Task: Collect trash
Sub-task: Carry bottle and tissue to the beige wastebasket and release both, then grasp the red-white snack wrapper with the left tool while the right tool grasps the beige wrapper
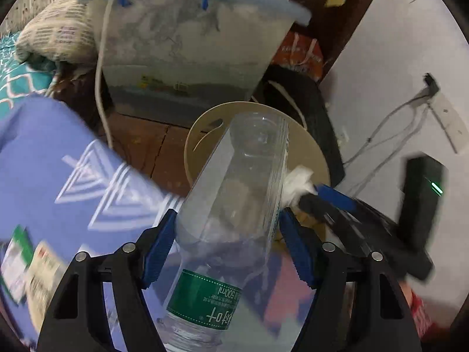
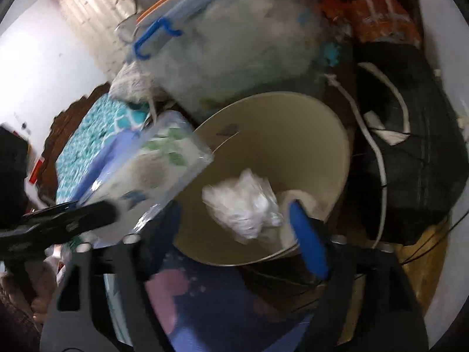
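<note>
My left gripper is shut on a clear plastic bottle with a green label, held tilted with its base over a beige bin. In the right wrist view the bottle shows at the bin's left rim. My right gripper is open just above the beige bin. A crumpled white plastic wad lies in the gap between its fingers over the bin's mouth, touching neither pad that I can see. The wad also shows in the left wrist view, beside the right gripper's blue fingertip.
A lidded storage tub with blue clips stands behind the bin. A black bag with a white cord lies to the right. A purple cloth and teal patterned bedding lie to the left. A white wall with cables is at the right.
</note>
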Tool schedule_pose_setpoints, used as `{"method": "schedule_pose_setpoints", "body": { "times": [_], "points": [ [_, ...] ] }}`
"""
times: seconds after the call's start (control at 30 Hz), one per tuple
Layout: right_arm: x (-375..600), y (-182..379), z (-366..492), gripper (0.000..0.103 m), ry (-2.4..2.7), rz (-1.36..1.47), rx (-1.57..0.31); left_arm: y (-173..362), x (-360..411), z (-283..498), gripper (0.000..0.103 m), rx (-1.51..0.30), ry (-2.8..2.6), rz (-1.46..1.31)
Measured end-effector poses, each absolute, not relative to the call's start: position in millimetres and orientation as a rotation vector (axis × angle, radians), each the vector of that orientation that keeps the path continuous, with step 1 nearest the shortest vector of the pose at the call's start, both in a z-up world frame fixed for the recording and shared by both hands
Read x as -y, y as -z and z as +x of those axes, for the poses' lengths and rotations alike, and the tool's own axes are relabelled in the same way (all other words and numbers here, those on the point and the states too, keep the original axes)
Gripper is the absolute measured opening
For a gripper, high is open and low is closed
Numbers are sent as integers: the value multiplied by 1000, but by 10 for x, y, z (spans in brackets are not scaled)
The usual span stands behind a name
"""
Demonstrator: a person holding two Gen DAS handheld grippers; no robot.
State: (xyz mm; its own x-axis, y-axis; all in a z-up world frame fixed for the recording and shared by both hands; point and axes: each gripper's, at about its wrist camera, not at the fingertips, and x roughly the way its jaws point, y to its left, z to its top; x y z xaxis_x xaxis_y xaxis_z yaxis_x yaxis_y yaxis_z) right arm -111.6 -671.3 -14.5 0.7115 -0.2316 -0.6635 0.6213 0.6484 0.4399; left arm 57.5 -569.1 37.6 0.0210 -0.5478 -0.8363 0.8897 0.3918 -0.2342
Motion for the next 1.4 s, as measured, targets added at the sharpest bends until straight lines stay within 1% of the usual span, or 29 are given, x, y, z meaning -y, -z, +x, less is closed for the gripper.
{"method": "schedule_pose_setpoints", "body": {
  "times": [0.03, 0.13, 0.17, 0.2, 0.27, 0.4, 0.47, 0.6, 0.73, 0.77, 0.87, 0.97, 1.1, 1.4],
  "points": [
    [6716, 105, -1159, 80, 531, 704, -590, -375, 5771, 565, 74, -1044, 1140, 416],
    [6717, -2, -1288, 79, 562, 687, -529, -402, 5754, 585, 75, -1046, 1123, 391],
    [6695, -32, -1355, 78, 566, 682, -508, -479, 5675, 546, 80, -1037, 1140, 370],
    [6634, -74, -1396, 76, 571, 672, -488, -500, 5601, 548, 81, -1021, 1141, 370],
    [6540, -151, -1475, 69, 572, 663, -462, -610, 5381, 504, 81, -963, 1141, 368],
    [6137, -251, -1343, 62, 498, 641, -446, -816, 4614, 427, 81, -874, 1140, 290],
    [5923, -258, -1166, 60, 449, 626, -464, -839, 4100, 413, 81, -846, 1100, 259],
    [5366, -231, -583, 59, 268, 605, -555, -710, 3124, 625, 81, -852, 947, 233],
    [4886, -228, 1, 60, 157, 520, -652, -613, 2358, 878, 80, -913, 782, 177],
    [4771, -232, 179, 62, 127, 502, -685, -593, 2210, 931, 80, -928, 766, 143],
    [4699, -182, 501, 62, 13, 611, -738, -507, 1826, 1086, 80, -965, 732, 20],
    [4590, -90, 676, 62, -50, 744, -764, -409, 1679, 1165, 80, -982, 726, -37],
    [4499, 24, 683, 62, -19, 841, -773, -325, 1666, 1174, 80, -957, 700, -6],
    [4480, 100, 787, 61, 74, 884, -781, -229, 1787, 1079, 80, -906, 703, 68]
  ]
}}
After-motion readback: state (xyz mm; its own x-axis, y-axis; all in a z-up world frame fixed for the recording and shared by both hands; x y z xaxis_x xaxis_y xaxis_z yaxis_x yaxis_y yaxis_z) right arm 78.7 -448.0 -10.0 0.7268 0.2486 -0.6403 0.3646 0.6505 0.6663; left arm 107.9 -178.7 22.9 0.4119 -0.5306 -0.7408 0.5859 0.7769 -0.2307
